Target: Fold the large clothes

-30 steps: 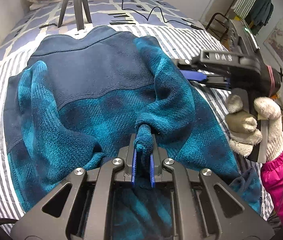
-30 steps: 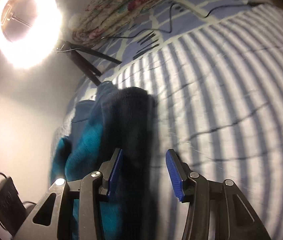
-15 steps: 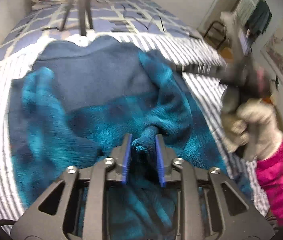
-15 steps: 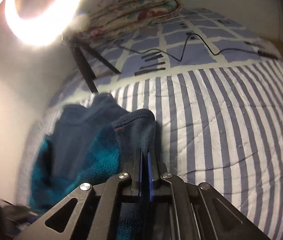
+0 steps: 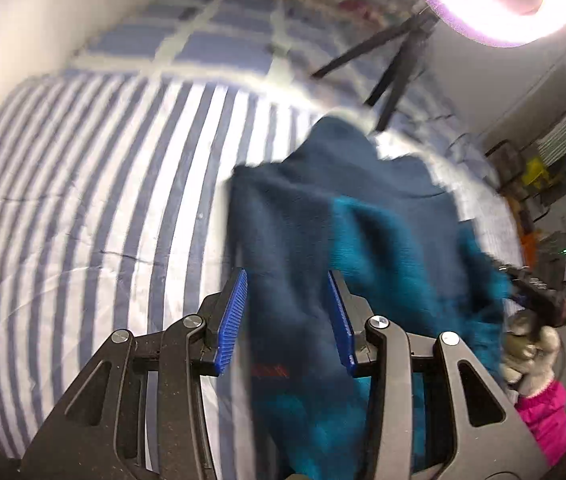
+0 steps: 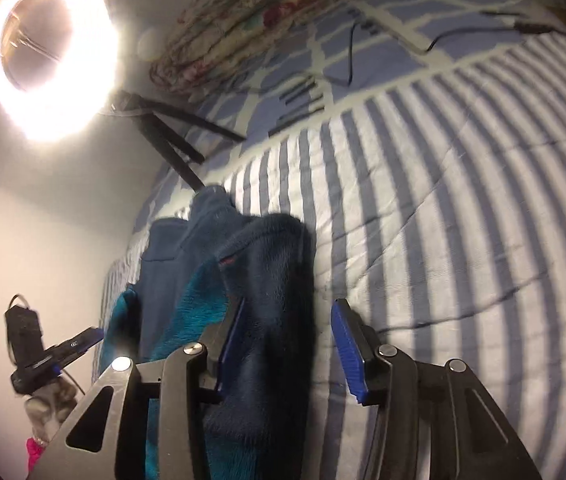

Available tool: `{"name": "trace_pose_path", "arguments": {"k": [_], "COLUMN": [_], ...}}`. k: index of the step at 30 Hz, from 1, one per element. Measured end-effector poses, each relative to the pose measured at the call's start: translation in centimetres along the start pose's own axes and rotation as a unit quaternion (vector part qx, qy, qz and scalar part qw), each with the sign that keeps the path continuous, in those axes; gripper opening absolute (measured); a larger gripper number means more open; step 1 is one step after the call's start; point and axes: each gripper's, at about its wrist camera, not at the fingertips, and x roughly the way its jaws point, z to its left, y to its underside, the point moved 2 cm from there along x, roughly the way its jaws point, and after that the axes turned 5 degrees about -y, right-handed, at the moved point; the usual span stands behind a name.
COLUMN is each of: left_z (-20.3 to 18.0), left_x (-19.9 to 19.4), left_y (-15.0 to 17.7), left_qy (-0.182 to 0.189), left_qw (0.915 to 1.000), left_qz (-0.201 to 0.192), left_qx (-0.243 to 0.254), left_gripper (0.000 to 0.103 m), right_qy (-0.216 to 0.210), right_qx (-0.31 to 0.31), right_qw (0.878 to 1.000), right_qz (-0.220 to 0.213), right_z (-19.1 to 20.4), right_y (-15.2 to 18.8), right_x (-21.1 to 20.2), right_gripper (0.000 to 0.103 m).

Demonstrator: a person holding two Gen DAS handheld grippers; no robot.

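Note:
A navy and teal fleece jacket (image 5: pixel 343 248) lies folded into a long narrow shape on the striped bed (image 5: pixel 83 200). My left gripper (image 5: pixel 289 316) is open, its blue pads either side of the jacket's left edge, not clamped. My right gripper (image 6: pixel 287 340) is open too, with the jacket's navy folded edge (image 6: pixel 271 280) lying between its pads, nearer the left one. The right gripper shows at the right edge of the left wrist view (image 5: pixel 539 296); the left gripper shows at the lower left of the right wrist view (image 6: pixel 51 352). The left wrist view is motion-blurred.
A lit ring light (image 6: pixel 47 52) on a black tripod (image 6: pixel 171 136) stands on the bed beyond the jacket. A folded floral quilt (image 6: pixel 251 12) lies by the wall. Black cables (image 6: pixel 351 60) cross the blue checked sheet. Furniture and clutter stand off the bed's right side (image 5: pixel 543 168).
The left gripper let go of the teal sleeve, opened and swung left to the jacket's other edge. The right gripper, shut on the navy edge half a second ago, has opened.

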Motion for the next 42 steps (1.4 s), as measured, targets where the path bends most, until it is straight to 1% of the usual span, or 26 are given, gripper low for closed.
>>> {"name": "trace_pose_path", "arguments": {"k": [2, 4, 6, 8, 9, 10, 12, 13, 15, 16, 20, 25, 32, 38, 42], "left_z": [0.4, 0.4, 0.5, -0.5, -1.3, -2.1, -3.1, -3.0, -2.9, -2.9, -3.7, -5.2, -6.5, -6.9, -6.6], "left_x": [1.8, 2.7, 3.3, 3.8, 4.1, 4.2, 4.1, 3.9, 3.3, 2.6, -0.4, -4.7, -10.3, -14.4, -16.3], "left_y": [-0.3, -1.3, -2.1, -2.6, -2.7, -2.7, -2.6, -2.8, -3.1, -3.1, -3.0, -1.9, 1.2, 5.2, 8.5], "left_qy": [-0.010, -0.009, -0.012, -0.017, -0.021, -0.028, -0.039, -0.035, -0.016, -0.005, 0.016, 0.032, 0.049, 0.054, 0.051], "left_qw": [0.9999, 0.9998, 0.9993, 0.9993, 0.9992, 0.9988, 0.9974, 0.9976, 0.9982, 0.9980, 0.9958, 0.9927, 0.9889, 0.9864, 0.9864], "left_qz": [0.004, -0.012, -0.026, -0.031, -0.033, -0.035, -0.042, -0.046, -0.054, -0.061, -0.088, -0.107, -0.126, -0.132, -0.126], "left_qx": [-0.007, -0.015, -0.025, -0.014, 0.003, 0.022, 0.043, 0.040, 0.020, 0.015, 0.023, 0.046, 0.062, 0.081, 0.092], "left_gripper": [0.041, 0.041, 0.041, 0.041, 0.028, 0.014, 0.008, 0.007, 0.007, 0.006, 0.006, 0.006, 0.006, 0.005, 0.005], "right_qy": [0.004, 0.010, 0.016, 0.035, 0.042, 0.054, 0.090, 0.102, 0.126, 0.130, 0.138, 0.141, 0.129, 0.119, 0.112], "right_qx": [-0.013, -0.022, -0.028, -0.051, -0.060, -0.078, -0.119, -0.131, -0.152, -0.157, -0.178, -0.197, -0.210, -0.222, -0.231], "right_qw": [1.000, 1.000, 0.999, 0.998, 0.997, 0.995, 0.989, 0.986, 0.980, 0.979, 0.974, 0.969, 0.968, 0.966, 0.964], "right_qz": [-0.005, -0.005, -0.007, 0.001, 0.008, 0.012, 0.012, 0.010, 0.002, -0.003, -0.023, -0.037, -0.056, -0.064, -0.065], "right_z": [0.7, 1.2, 1.6, 2.4, 2.8, 3.3, 4.7, 5.0, 6.0, 6.3, 8.1, 10.8, 14.2, 16.4, 17.4], "right_y": [-0.2, -0.8, -1.4, -1.7, -1.7, -1.5, -1.3, -1.2, -1.2, -1.2, -1.6, -1.5, 0.3, 3.0, 5.7], "right_x": [1.1, 2.0, 2.4, 3.1, 3.4, 3.7, 3.9, 3.8, 3.3, 3.0, 0.9, -1.7, -6.2, -9.9, -11.9], "right_gripper": [0.047, 0.049, 0.048, 0.036, 0.023, 0.014, 0.007, 0.005, 0.004, 0.004, 0.003, 0.003, 0.003, 0.003, 0.003]}}
